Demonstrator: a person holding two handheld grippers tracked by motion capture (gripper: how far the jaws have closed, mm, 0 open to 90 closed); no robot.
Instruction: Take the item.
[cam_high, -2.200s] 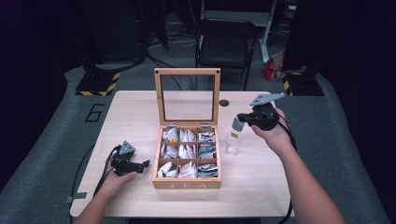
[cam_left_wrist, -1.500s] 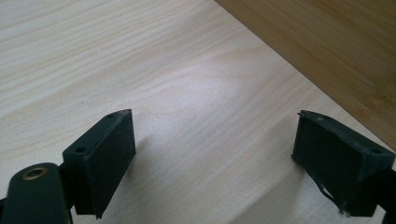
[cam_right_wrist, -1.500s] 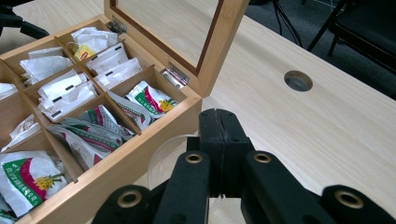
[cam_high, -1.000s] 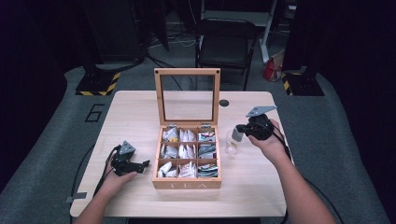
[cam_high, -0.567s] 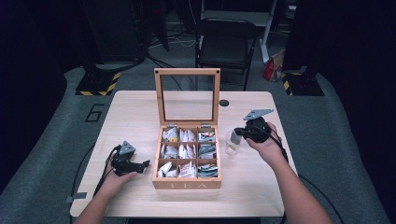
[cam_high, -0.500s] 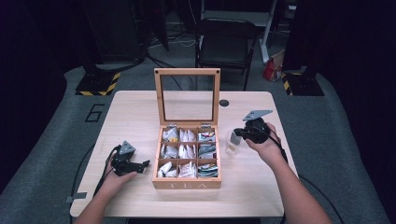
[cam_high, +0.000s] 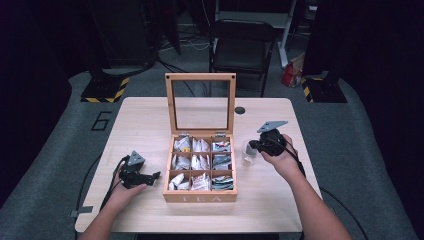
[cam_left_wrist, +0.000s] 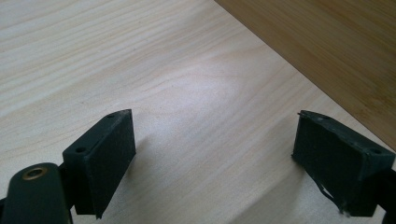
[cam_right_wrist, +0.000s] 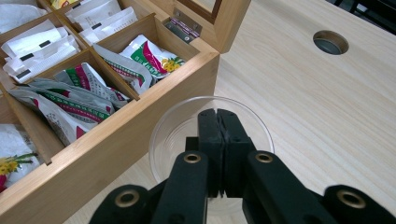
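Right tongs (cam_right_wrist: 219, 116) closed tight, pads together, tips sitting over the mouth of the clear round glass cup (cam_right_wrist: 177, 126); whether they pinch its rim, can't tell. Cup stands upright on the pale wooden surface (cam_high: 145, 125), just beside the right wall of the open wooden tea box (cam_high: 200, 196). Left tongs (cam_left_wrist: 215, 154) spread wide, nothing between them, resting near the box's left side.

Place: lab or studio recording space
Signs: dark curtains; stand base (cam_high: 105, 89) with hazard stripes; floor cables (cam_high: 185, 45); number 6 (cam_high: 101, 120) marked on grey floor; lone table (cam_high: 145, 125)
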